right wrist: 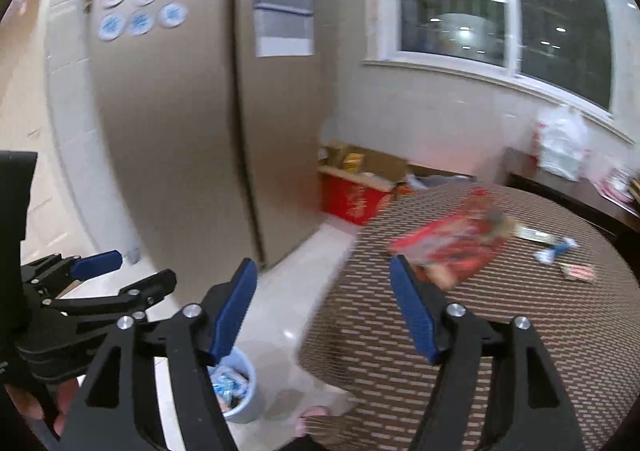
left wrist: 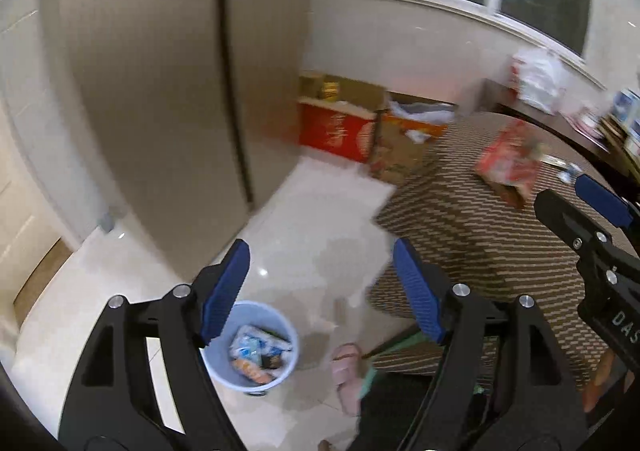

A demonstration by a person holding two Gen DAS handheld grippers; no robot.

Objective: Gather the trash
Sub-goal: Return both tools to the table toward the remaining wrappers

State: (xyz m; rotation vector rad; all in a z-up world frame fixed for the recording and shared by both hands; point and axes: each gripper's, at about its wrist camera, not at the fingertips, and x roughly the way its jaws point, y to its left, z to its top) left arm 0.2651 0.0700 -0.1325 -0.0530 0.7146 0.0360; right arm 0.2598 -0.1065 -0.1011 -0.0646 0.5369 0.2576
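Ahead on the table point(right wrist: 460, 351), just past my right gripper point(right wrist: 320, 293), lies the red wrapper point(right wrist: 448, 247), long axis slanting up-right, nearer that gripper than my left gripper point(left wrist: 320, 291) over the bin point(left wrist: 250, 347); both gape empty.

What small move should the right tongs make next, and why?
Probably ease the right tongs forward onto the red wrapper on the table. They are open and empty, the wrapper lies just ahead, and the bin already holds trash.
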